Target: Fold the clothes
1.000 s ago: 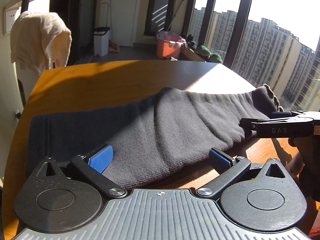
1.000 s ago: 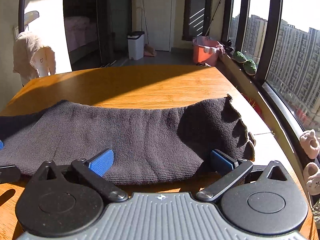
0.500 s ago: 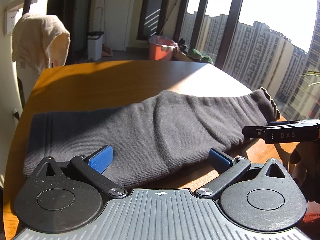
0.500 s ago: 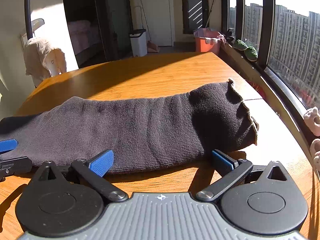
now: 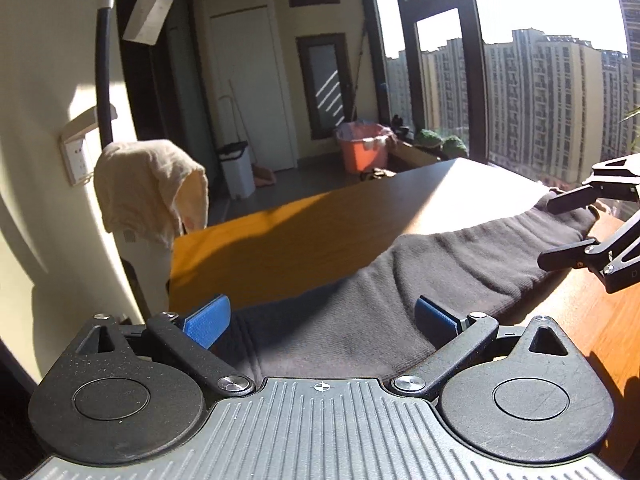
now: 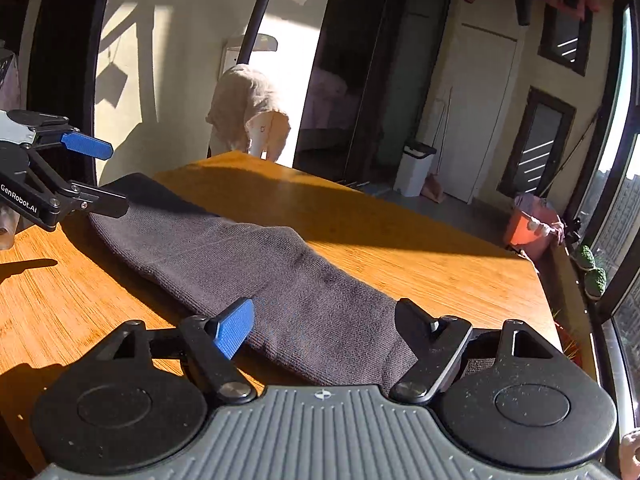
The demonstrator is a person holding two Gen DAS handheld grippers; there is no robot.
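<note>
A dark knitted garment [image 5: 420,280] is stretched lengthwise across the wooden table [image 5: 280,236], running from the lower centre of the left wrist view up toward the right edge; in the right wrist view the same garment [image 6: 248,264] is laid from the lower centre toward the upper left, with the table [image 6: 420,256] lit orange by sun; the left gripper [image 5: 320,320] is held wide open at the lower centre, its blue pads [image 5: 206,322] spread on either side of the near end of the cloth, nothing pinched between them; the right gripper [image 6: 324,330] is likewise spread wide, the cloth's other end lying between its fingers, not clamped; in the left wrist view the right gripper [image 5: 560,232] is seen at the right edge, jaws apart above and below the far end of the cloth; in the right wrist view the left gripper [image 6: 104,178] is seen at the upper left, also parted over the cloth's end; a pale cloth [image 5: 148,188] is draped over a chair at centre left; an orange bucket [image 5: 362,148] and a white bin [image 5: 238,170] are seen on the floor beyond the table.
</note>
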